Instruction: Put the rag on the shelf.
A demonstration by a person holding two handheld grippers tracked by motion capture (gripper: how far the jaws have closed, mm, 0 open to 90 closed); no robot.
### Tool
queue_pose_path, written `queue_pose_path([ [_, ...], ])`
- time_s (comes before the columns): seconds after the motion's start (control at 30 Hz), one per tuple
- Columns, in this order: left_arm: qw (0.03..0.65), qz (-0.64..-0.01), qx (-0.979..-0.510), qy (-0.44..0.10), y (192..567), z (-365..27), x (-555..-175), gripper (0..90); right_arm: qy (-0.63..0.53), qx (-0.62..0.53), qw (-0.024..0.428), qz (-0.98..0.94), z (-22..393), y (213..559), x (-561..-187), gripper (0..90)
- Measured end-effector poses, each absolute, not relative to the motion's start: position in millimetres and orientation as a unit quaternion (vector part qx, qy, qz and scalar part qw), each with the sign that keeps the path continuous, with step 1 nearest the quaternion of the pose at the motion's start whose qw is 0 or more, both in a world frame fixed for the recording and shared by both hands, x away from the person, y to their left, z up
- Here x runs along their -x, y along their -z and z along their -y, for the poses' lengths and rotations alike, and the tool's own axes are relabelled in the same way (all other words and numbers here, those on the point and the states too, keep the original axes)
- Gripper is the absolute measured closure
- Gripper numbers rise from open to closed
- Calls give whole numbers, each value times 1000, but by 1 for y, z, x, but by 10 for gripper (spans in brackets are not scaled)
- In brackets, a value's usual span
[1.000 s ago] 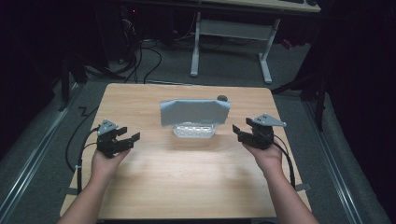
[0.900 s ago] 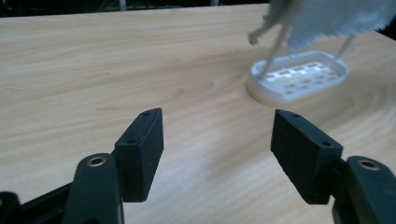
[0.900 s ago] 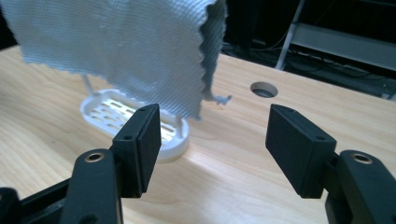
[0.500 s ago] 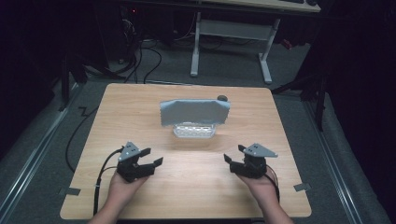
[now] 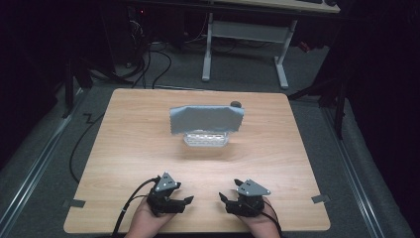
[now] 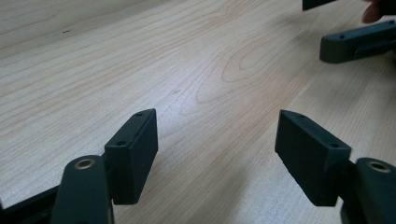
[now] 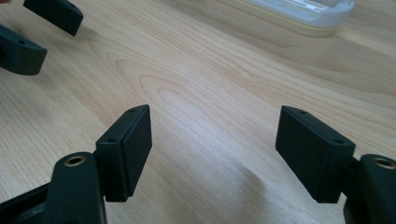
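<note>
A grey cloth (image 5: 207, 119) hangs over a clear white rack (image 5: 205, 140) at the middle of the wooden table (image 5: 124, 148). Both grippers rest low near the table's front edge, tips facing each other a short gap apart. My left gripper (image 5: 187, 201) (image 6: 217, 126) is open; its jaws have just been opening, with bare wood between them. My right gripper (image 5: 224, 198) (image 7: 215, 119) is open too, after widening, and holds nothing. The rack's base (image 7: 303, 14) lies far ahead in the right gripper view.
A small dark knob (image 5: 236, 104) sits behind the cloth's right corner. Black cables trail off the table's left side onto the floor (image 5: 84, 144). A white desk frame (image 5: 242, 44) stands beyond the far edge. Tape tabs mark the front corners (image 5: 319, 199).
Both hands have drawn back from beside the rack to the front edge and come closer together, sinking toward the tabletop. The cloth and rack have not moved.
</note>
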State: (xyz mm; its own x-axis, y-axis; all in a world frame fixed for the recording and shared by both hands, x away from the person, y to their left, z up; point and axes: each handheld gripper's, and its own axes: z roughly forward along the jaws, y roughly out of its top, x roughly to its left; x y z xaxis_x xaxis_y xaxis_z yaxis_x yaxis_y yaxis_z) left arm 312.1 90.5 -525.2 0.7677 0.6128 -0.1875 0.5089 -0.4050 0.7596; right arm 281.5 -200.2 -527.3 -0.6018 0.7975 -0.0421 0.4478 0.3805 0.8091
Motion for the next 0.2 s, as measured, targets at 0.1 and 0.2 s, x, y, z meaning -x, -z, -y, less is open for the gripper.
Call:
queue_pose_path([
  [0.1, 428, -346, -833, -60, 529, -95, -315, 306, -395, -389, 220, -803, 203, 528, -281, 268],
  [0.2, 431, -356, -827, -54, 530, -99, -318, 305, -397, -392, 226, -799, 207, 527, -281, 265],
])
